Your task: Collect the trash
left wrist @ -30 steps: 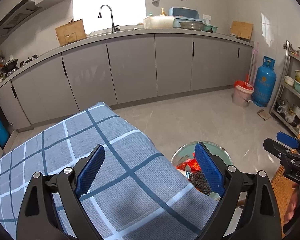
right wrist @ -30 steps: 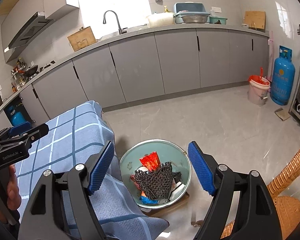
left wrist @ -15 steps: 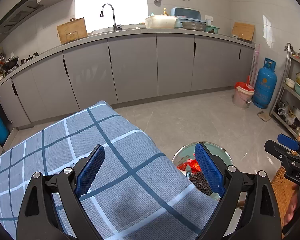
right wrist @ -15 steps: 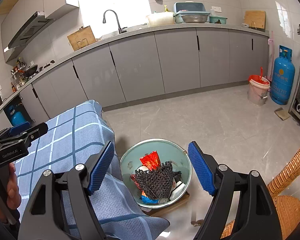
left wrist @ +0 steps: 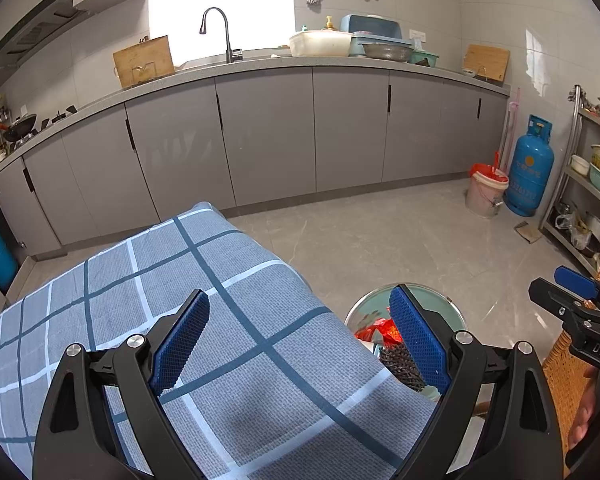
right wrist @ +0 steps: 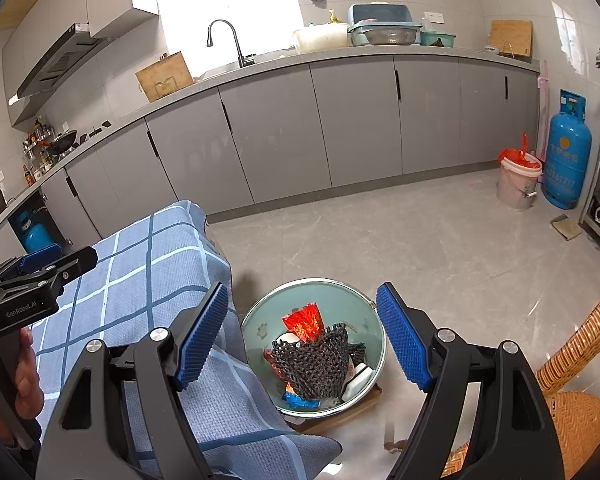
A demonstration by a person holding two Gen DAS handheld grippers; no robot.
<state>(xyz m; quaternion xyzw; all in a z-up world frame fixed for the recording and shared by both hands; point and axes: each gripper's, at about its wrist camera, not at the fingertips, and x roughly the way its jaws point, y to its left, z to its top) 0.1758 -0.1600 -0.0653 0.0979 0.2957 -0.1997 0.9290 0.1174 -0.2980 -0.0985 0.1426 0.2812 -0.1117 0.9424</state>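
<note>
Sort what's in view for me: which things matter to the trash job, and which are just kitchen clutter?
Job:
- trash bin on the floor beside the table
- black mesh net, red wrapper inside it
- left gripper, right gripper, both open, holding nothing

Clutter:
- checked tablecloth
- blue gas cylinder
- wicker chair
- red-lined bucket

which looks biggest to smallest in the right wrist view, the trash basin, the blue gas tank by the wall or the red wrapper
1. trash basin
2. blue gas tank, though it stands farther away, so its true size is unsure
3. red wrapper
</note>
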